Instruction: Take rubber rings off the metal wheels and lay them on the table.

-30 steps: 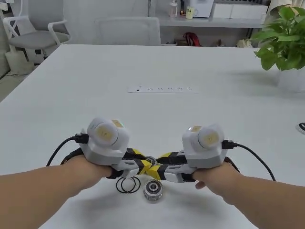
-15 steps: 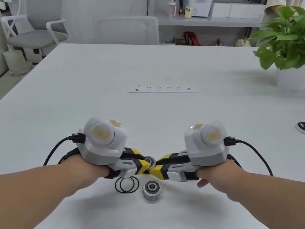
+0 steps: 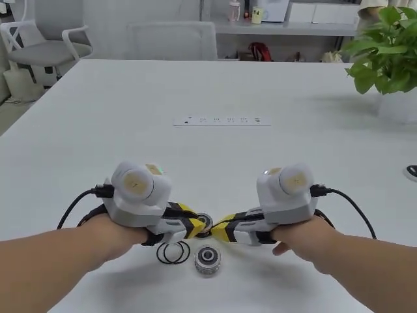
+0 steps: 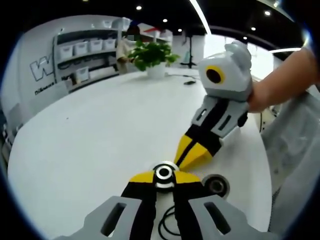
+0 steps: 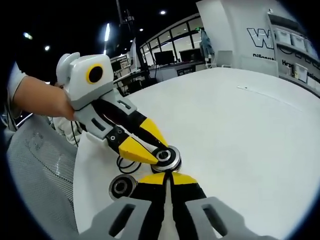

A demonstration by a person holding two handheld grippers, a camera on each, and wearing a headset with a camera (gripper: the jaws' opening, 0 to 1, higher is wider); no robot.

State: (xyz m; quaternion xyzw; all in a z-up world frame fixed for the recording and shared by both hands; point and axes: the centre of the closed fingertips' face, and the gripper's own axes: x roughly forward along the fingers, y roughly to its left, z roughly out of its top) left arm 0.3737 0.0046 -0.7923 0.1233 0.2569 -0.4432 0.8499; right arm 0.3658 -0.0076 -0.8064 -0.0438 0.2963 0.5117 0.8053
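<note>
In the head view, my left gripper (image 3: 195, 225) and my right gripper (image 3: 219, 229) point at each other low over the white table (image 3: 130, 130), their yellow tips almost meeting. A metal wheel (image 3: 204, 221) sits at those tips. Two rubber rings (image 3: 173, 252) lie flat and overlapping on the table just under the left gripper; a second wheel (image 3: 207, 259) rests just beside the rings, below the meeting tips and on the side nearer me.

In the left gripper view, my left gripper (image 4: 164, 179) is narrowed onto the metal wheel (image 4: 164, 172), clamped between its yellow tips. The right gripper (image 4: 191, 159) comes in from the right, its tip at the wheel's rim. The second wheel (image 4: 216, 185) lies on the table to the right of my jaws; the black loops of the rubber rings (image 4: 167, 226) show beneath them.

In the right gripper view, my right gripper (image 5: 168, 179) has its jaws drawn together, with the tips right at the rim of the metal wheel (image 5: 169, 156); whether they pinch a ring there I cannot tell. The left gripper (image 5: 158, 152) reaches in from the left, holding that wheel. The second wheel (image 5: 122, 186) lies to the left of my jaws, and the rubber rings (image 5: 126, 165) lie under the left gripper.
</note>
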